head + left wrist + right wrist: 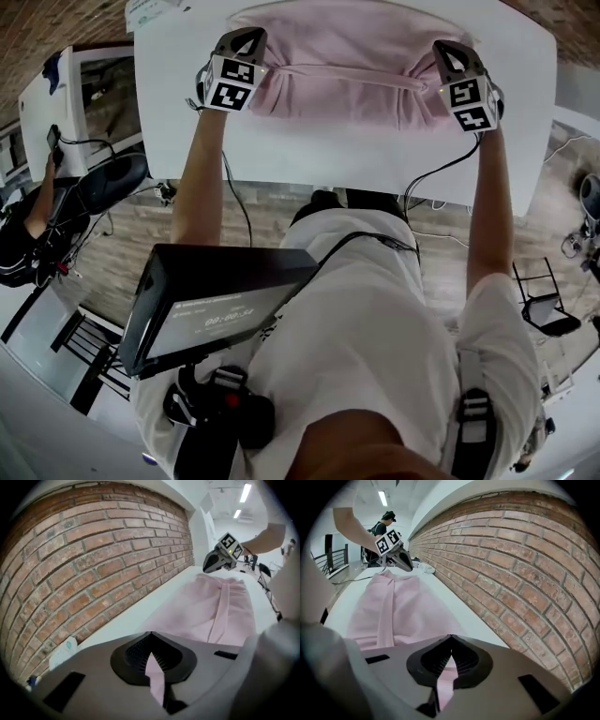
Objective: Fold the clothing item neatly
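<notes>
The pink garment point(352, 66) lies spread on the far part of the white table point(309, 159), toward the brick wall point(93, 573), with its long axis running side to side in front of you. Its near edge is gathered into a raised band that stretches straight from one gripper to the other, and the cloth puckers toward each end of it. You stand square to that edge, so neither hand is the nearer. Your left gripper point(244, 39) has the left end and your right gripper point(450, 54) the right end, the two well apart and roughly level with each other. Left gripper view: jaws brought together on a thin tongue of pink cloth, nothing else between them. Right gripper view: same finding, jaws pinched on a strip of the pink fabric. Assessment: both ends appear secured, so the coming fold should run along the long axis, with the held edge carried over the body of the garment. Risk noted: each bite looks narrow, so uneven travel of your hands could skew the crease or slip a corner.
</notes>
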`<state>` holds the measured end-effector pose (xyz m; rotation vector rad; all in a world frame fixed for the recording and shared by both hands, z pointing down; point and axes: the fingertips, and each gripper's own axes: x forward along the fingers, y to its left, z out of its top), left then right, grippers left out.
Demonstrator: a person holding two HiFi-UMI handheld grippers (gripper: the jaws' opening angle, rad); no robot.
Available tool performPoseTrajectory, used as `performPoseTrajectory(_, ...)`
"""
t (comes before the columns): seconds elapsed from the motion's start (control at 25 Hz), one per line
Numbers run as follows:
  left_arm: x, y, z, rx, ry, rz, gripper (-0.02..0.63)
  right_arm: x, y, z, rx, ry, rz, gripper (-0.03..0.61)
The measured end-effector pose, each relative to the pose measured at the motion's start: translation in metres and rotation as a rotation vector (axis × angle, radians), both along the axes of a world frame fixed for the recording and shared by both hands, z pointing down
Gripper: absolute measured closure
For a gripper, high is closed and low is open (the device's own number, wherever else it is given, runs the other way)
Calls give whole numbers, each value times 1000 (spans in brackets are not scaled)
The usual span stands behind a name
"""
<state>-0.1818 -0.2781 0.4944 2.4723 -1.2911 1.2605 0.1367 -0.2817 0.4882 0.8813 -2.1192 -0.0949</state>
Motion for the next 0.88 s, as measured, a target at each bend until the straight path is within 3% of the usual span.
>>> performPoseTrajectory(0.2,-46,-11,40,35,-129,-182,612,14,-12,45,100,149,93,574)
performPoseTrajectory(0.28,-60,-16,61,12,-174,-199,612,23,-19,61,151,195,85,574)
performPoseTrajectory(0.36,-68,-17,74,6,-210,-178,612,26,-21,64,159,150,92,575)
performPoseTrajectory(0.48,-72,-20,74,9,-166,-192,612,28,-25,62,122,53,137,574)
performPoseTrajectory(0.68,-65,5,26,113,-51,-236,612,29,-5,31,176,49,104,574)
performPoseTrajectory(0.8,-33,52,-8,155,28,-187,612,31,34,6,201,15,104,574)
performPoseTrajectory(0.88,-10,87,-11,149,28,-134,612,27,66,-3,207,-12,105,574)
